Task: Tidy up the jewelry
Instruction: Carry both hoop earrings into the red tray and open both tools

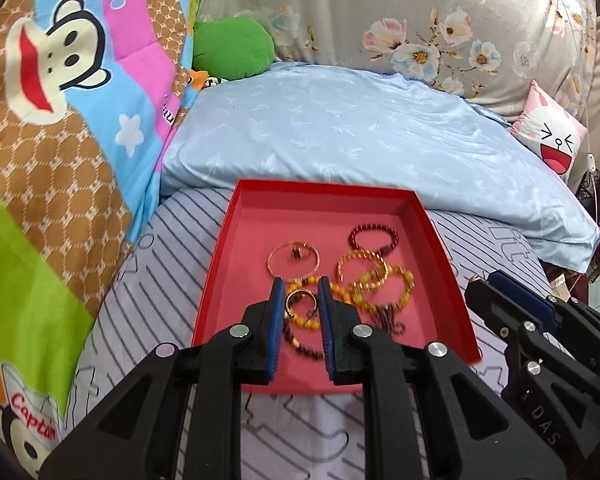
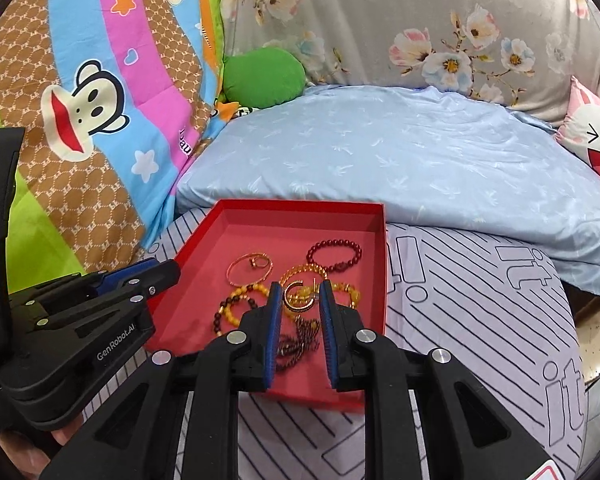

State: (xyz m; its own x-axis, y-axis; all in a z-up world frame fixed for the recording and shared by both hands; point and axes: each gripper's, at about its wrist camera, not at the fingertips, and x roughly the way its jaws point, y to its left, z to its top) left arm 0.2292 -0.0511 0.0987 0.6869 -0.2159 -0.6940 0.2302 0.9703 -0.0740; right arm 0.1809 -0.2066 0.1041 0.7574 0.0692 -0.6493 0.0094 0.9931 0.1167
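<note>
A red tray lies on the striped bed sheet and holds several bracelets: a dark red beaded one, a thin gold bangle, yellow beaded ones and a gold chain one. My left gripper is shut on a small gold hoop earring above the tray. My right gripper is shut on a gold C-shaped hoop earring above the tray. Each gripper shows in the other's view, the right and the left.
A light blue pillow lies just behind the tray. A cartoon monkey quilt rises on the left. A green cushion, a floral pillow and a pink bunny cushion sit at the back.
</note>
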